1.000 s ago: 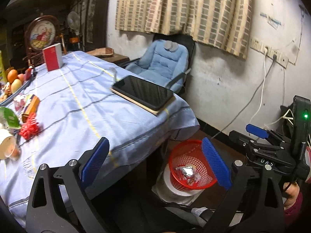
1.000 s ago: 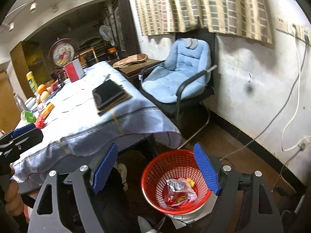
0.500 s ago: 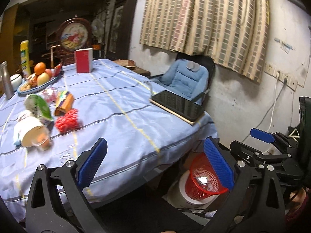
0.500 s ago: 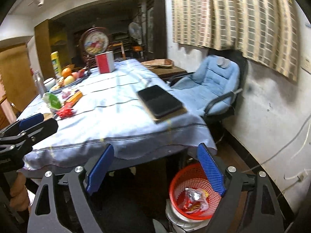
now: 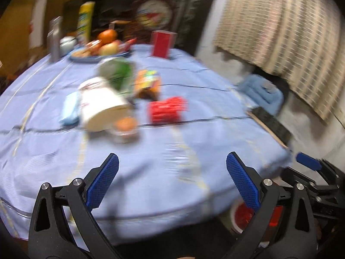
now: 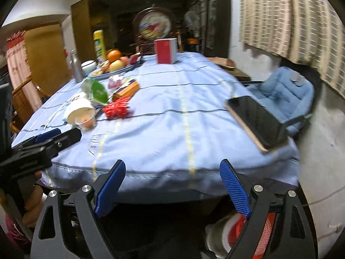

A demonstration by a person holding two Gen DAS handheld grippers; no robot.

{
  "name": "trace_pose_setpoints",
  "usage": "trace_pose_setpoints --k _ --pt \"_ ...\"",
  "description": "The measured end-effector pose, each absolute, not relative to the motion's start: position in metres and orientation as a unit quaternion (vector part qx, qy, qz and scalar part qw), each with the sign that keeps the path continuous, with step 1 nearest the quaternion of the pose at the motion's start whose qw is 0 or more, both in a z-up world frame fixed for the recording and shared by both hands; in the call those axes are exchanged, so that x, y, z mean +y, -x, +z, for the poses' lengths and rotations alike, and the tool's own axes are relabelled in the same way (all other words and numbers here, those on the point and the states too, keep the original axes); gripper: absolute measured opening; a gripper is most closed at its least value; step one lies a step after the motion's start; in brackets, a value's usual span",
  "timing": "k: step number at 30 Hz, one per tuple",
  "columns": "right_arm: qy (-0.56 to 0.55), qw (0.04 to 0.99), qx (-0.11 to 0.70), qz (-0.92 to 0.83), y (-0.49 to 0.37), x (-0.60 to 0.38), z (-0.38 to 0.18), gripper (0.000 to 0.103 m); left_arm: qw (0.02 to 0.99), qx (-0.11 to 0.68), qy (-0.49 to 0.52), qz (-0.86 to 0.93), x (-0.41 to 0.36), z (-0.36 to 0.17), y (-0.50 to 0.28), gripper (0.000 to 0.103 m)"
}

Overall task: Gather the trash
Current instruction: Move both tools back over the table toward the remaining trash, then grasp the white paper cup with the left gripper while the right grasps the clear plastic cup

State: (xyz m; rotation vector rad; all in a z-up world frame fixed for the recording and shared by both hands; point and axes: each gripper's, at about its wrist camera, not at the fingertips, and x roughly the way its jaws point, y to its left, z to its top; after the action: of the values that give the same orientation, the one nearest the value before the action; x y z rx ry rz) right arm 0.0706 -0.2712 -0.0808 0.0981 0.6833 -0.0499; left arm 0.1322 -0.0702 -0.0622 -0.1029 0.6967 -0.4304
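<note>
Both my left tongs and right tongs gape empty above the near edge of the blue-clothed worktop. The tipped white paper cup lies among litter mid-worktop, left of the red crinkled wrapper. It looks light and crushable; I'd pinch its rim gently.

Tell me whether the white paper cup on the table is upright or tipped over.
Tipped over. The white paper cup lies on its side on the blue tablecloth, its open mouth facing the camera.
</note>
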Motion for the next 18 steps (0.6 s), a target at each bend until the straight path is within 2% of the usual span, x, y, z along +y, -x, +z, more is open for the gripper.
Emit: trace_pose_setpoints --k 9,18 --pt "-0.036 0.937 0.347 0.026 -0.134 -0.240 -0.092 0.087 0.903 0.388 0.126 -0.133 0.005 -0.080 -0.195 0.096" --pt "-0.046 0.937 0.343 0.053 -0.179 -0.235 -0.091 0.087 0.892 0.419 0.088 -0.144 -0.016 -0.068 -0.241 0.096"
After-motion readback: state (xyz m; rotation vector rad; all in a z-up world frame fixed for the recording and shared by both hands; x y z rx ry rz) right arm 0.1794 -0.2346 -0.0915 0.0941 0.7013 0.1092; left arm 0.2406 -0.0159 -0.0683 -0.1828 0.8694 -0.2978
